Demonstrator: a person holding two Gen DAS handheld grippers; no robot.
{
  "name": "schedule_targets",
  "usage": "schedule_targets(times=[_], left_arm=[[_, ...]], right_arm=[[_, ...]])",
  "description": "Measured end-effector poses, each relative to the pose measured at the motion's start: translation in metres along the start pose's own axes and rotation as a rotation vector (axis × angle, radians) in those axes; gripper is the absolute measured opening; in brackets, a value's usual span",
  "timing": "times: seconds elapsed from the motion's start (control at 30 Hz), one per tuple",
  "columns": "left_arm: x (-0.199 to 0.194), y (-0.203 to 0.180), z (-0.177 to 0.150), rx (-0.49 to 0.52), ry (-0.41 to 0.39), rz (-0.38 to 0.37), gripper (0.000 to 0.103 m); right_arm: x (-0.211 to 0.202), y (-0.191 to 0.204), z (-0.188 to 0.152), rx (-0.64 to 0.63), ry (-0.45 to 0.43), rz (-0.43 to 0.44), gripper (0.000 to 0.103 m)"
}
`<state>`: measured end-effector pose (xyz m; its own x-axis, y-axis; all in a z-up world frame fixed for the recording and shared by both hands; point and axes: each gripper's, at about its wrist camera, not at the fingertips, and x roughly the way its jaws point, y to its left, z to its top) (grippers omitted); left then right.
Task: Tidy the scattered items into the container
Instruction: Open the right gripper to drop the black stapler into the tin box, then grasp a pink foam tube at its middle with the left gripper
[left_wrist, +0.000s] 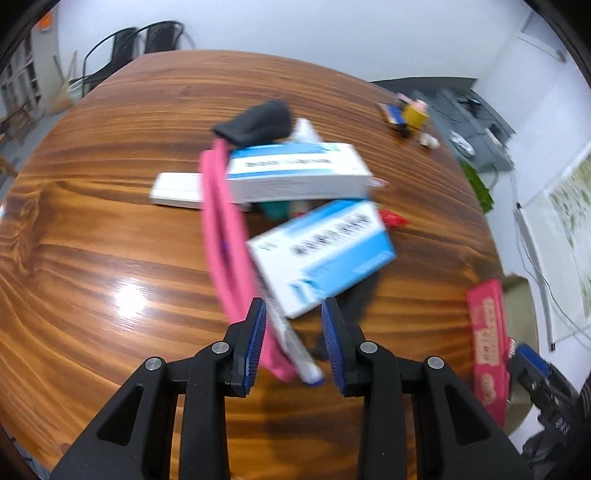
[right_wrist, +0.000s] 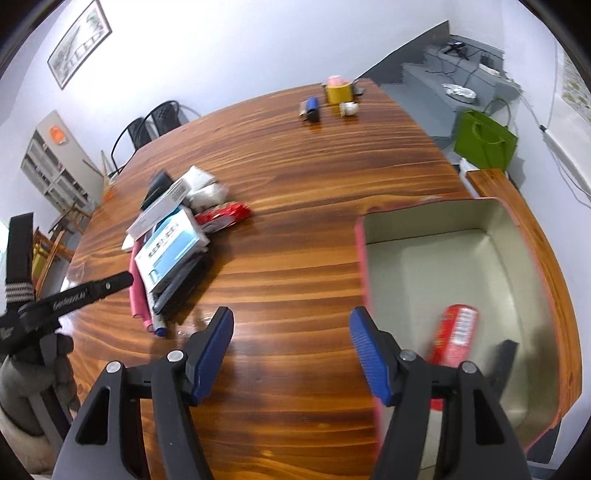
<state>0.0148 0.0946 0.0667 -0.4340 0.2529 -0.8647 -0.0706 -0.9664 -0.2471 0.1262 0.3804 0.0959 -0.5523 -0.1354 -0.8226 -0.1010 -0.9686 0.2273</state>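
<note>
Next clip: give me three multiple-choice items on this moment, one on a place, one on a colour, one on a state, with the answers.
1. Where is the red packet?
A. inside the tin
B. on the chair
C. on the pile

2. What colour is the tin's outer rim?
A. green
B. pink
C. black

3. How does the right hand-held gripper stand?
A. shut on a box
B. shut on a pen
C. open, holding nothing

Answers: 1 A, it lies on the tin's floor; 2 B, the edge shows pink; 3 C, bare table shows between its pads.

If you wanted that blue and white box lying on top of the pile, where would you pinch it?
Probably across the narrow width of the blue and white box, coming from above. It lies tilted on top of the pile, its long edges exposed, and the left gripper already hangs open nearby.
</note>
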Motion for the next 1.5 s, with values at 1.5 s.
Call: schedule_targets(times=[1.5], left_arm=[[0.019, 0.092, 0.038, 0.094, 0.001, 0.003, 0.015]], right_arm=[[0.082, 0.088, 0.000, 0.008, 0.175, 0.036, 0.072]])
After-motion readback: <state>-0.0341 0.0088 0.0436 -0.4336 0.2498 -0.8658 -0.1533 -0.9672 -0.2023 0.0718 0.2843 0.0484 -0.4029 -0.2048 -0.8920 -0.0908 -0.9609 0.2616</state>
